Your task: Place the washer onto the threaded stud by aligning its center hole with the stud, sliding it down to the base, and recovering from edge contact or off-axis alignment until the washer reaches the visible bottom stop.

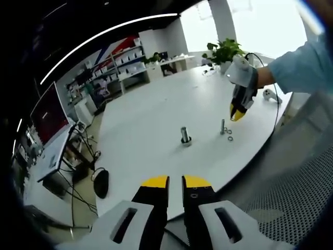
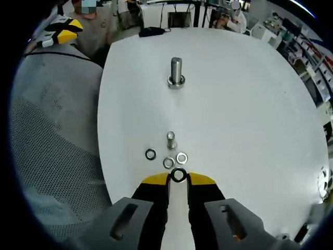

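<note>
A short threaded stud (image 2: 170, 139) stands upright on the white round table (image 2: 234, 104). Three loose washers (image 2: 168, 162) lie around its base. Just short of them, my right gripper (image 2: 178, 178) is shut on a dark washer (image 2: 178, 175) pinched between its yellow tips. A taller stud (image 2: 176, 72) with a washer at its foot stands farther out. In the left gripper view, both studs (image 1: 185, 136) (image 1: 222, 126) stand mid-table. The right gripper (image 1: 237, 112) hangs above and right of the short one, in a gloved hand. My left gripper (image 1: 175, 182) is shut on nothing, off the table's near edge.
A grey mesh chair back (image 2: 52, 135) stands against the table's left edge. A potted plant (image 1: 223, 51) and a white controller (image 1: 269, 94) sit at the far side. A monitor (image 1: 49, 112) and cables stand on the floor side. A person sits beyond the table.
</note>
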`<state>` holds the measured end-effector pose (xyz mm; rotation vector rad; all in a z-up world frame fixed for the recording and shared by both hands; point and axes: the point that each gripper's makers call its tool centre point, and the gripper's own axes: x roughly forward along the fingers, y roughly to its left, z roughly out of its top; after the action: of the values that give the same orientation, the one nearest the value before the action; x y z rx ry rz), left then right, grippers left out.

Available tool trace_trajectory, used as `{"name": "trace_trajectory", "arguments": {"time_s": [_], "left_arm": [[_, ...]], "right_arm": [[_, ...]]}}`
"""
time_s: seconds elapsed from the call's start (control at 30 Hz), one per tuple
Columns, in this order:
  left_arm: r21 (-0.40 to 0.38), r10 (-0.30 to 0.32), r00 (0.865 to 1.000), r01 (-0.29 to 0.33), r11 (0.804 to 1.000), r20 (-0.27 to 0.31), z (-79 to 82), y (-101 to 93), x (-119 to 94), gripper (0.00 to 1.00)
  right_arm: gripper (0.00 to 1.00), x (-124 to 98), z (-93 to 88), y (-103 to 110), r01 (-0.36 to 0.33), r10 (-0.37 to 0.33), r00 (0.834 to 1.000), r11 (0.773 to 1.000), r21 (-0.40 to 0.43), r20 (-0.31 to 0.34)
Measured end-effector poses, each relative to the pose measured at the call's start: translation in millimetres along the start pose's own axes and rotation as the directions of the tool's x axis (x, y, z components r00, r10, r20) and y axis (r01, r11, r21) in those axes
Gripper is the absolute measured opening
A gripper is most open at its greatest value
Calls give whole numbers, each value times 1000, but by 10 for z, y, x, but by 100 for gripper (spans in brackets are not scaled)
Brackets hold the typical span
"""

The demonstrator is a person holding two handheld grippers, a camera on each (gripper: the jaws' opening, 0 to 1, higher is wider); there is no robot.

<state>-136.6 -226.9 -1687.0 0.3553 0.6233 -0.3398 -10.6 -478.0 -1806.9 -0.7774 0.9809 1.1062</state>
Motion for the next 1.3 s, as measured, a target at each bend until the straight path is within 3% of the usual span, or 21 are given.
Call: {"name": "trace_trajectory", "arguments": {"time_s": [0.1,0.5,1.0,1.3], "left_arm": [[-1,14,999,-14,1000,37,63,24,-28,7],[3,1,1000,-1,1000,25,40,4,-14,7],[6,-4,1000,4,1000,20,29,-1,-12,7],[3,1,1000,-1,1000,27,40,9,-12,7]], "right_arm": [[14,-71,76,17,16,-15,1000,1000,-12,24],[14,-223,240,-62,93,-90,994,995,-42,65],[14,-230,454,25,80,-75,995,993,-88,66],[14,-147,478,52,62,-57,997,992,-111,46]]}}
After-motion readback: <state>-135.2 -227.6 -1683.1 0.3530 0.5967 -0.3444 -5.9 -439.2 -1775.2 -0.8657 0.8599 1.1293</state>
